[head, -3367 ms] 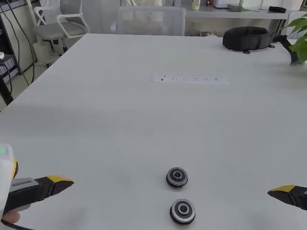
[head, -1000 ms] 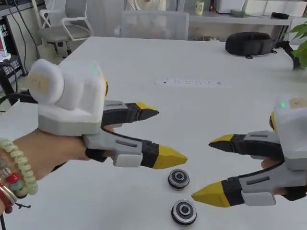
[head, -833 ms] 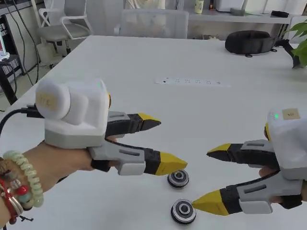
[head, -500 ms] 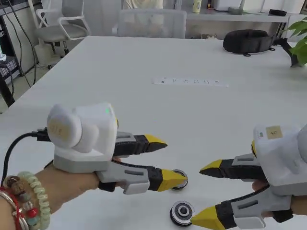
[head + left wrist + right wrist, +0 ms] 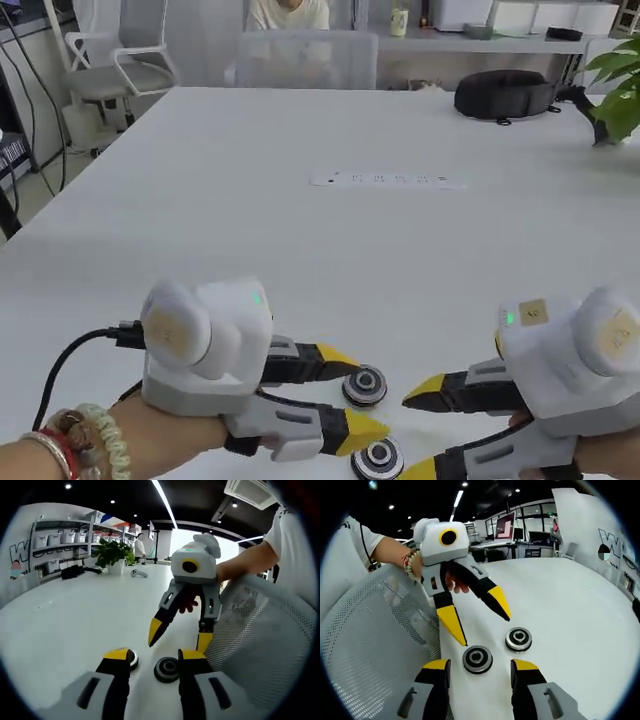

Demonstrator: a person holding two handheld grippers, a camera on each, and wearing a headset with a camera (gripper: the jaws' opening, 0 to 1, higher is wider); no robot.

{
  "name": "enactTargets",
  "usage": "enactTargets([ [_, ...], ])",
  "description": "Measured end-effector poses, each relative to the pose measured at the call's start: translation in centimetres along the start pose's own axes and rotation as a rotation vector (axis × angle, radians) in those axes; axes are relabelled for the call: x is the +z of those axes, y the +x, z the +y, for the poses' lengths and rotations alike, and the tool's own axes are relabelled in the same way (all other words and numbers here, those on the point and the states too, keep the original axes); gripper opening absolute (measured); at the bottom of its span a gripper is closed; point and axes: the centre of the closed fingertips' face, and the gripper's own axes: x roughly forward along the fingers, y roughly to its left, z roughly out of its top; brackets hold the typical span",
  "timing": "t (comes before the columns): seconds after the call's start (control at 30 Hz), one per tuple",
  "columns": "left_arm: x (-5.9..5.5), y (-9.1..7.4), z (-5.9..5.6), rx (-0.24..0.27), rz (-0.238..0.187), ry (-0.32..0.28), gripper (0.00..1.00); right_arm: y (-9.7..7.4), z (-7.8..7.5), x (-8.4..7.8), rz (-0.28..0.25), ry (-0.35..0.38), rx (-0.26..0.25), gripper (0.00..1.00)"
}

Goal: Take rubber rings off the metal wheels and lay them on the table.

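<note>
A broad white counter point(image 5: 300, 220) runs far back into an open office. A white power strip point(image 5: 388, 181) lies flat on it well past the work, a black padded object point(image 5: 505, 95) sits at the far right edge, and a potted plant point(image 5: 615, 85) leans in beside that. Beyond the far edge stand a grey mesh chair point(image 5: 305, 60) and a white office chair point(image 5: 110, 60), with a person point(image 5: 290, 14) seated behind. The left gripper view shows wall shelves of bins point(image 5: 55, 540) and a ceiling light strip point(image 5: 162, 502); the right gripper view shows monitors point(image 5: 505, 527) on distant desks.

Two metal wheels lie flat near the counter's front edge. The nearer wheel point(image 5: 378, 458) and the farther wheel point(image 5: 364, 385) lie close together but apart, and each wears its dark rubber ring point(image 5: 465, 659).

The left claw point(image 5: 350, 392) comes in from the left with its jaws apart, one yellow tip beside each wheel; whether either tip touches a wheel cannot be told. The right claw point(image 5: 415, 430) faces it from the right, jaws also apart and gripping nothing. In the right gripper view the nearer wheel lies just ahead of the gap between that claw's tips. A cable point(image 5: 70, 360) trails from the left gripper, and bead bracelets point(image 5: 85, 445) circle that wrist.
</note>
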Motion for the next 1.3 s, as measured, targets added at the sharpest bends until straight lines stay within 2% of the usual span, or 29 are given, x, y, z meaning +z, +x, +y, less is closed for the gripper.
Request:
enactTargets([
  [0.13,-0.9,0.3,-0.8,-0.028,0.033,0.013,0.28,0.1,0.0,-0.1,0.009,-0.024,-0.008,0.44],
  [0.2,-1.5,0.6,-1.2,-0.042,0.059,0.039,0.28,0.2,0.2,-0.2,0.013,-0.033,-0.002,0.41],
  [0.43,-2.4,1.3,-2.8,-0.093,0.095,0.094,0.22,0.6,0.6,-1.0,0.049,-0.065,0.013,0.34],
  [0.53,-2.6,1.5,-3.1,-0.096,0.102,0.104,0.18,0.7,0.7,-1.0,0.052,-0.071,0.015,0.33],
  [0.67,-3.0,1.5,-2.9,-0.092,0.122,0.133,0.14,0.6,0.6,-1.0,0.053,-0.072,0.011,0.31],
  [0.83,-3.0,1.4,-2.3,-0.071,0.104,0.133,0.07,0.5,0.5,-0.8,0.039,-0.064,0.007,0.29],
  [1.13,-3.0,1.4,-2.3,-0.084,0.077,0.140,0.07,0.7,0.5,-0.8,0.030,-0.044,0.013,0.26],
  [1.3,-3.0,1.4,-2.1,-0.075,0.077,0.139,0.08,0.8,0.1,-1.2,0.059,-0.067,-0.011,0.22],
])
